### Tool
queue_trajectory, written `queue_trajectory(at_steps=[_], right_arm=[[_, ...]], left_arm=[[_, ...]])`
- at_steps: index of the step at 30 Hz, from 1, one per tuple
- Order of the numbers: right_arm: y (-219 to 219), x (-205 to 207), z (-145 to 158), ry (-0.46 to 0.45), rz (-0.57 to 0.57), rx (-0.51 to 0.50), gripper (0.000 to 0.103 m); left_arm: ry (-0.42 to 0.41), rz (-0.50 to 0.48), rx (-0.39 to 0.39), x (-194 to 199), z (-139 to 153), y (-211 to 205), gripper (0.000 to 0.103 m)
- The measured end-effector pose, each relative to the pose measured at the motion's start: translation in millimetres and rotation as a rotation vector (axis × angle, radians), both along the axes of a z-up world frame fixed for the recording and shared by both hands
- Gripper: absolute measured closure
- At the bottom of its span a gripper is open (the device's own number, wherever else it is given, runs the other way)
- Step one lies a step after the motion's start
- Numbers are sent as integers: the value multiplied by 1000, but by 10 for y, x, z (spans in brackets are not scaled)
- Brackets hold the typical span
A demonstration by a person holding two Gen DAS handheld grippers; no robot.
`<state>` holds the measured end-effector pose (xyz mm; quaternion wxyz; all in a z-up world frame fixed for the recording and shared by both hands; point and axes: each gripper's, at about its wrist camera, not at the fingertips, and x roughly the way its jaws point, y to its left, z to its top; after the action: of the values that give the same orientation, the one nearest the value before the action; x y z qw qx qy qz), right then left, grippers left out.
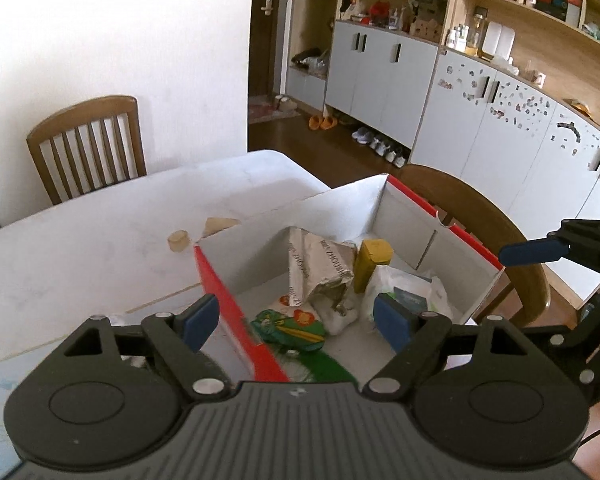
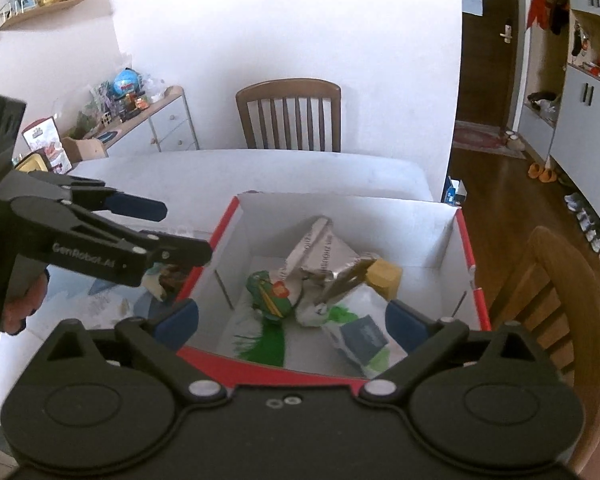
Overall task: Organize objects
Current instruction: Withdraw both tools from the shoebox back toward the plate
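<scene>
Red-rimmed cardboard box (image 2: 466,236) sits on the white table (image 1: 100,216), long axis running away from both cameras. Inside: silver foil pouch (image 2: 324,256) tilted upright, yellow carton (image 1: 374,260), green snack packet (image 1: 290,326). Left gripper (image 1: 296,320) hovers over the box's near-left rim, jaws wide, empty. Right gripper (image 2: 292,320), also wide and empty. Only the right view shows the hand (image 2: 20,300) gripping the left tool.
</scene>
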<state>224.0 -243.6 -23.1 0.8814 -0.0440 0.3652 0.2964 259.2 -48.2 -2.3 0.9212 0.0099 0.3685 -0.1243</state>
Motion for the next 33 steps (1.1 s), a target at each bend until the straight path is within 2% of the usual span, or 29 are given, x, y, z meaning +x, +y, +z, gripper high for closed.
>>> queue_trajectory(at_steps=[10,20,21,23,33], right_arm=[[417,-202,32,19,-56,34,3],[882,-332,18,32,-111,43,3],[934,-344,12,34,-114,41,3],[1028,-370,2,38,-117,40,3],[1453,-466,13,30,-128,-2,3]], left_arm=[[-34,-26,18,-248,73,375,18],[-58,-28,-7,-430,61,886,18],[-60,-24,-11,-441,60,938,16],[-61,-13,-24,-460,54,1052,4],[-68,31,-74,-484,-90,1555,3]])
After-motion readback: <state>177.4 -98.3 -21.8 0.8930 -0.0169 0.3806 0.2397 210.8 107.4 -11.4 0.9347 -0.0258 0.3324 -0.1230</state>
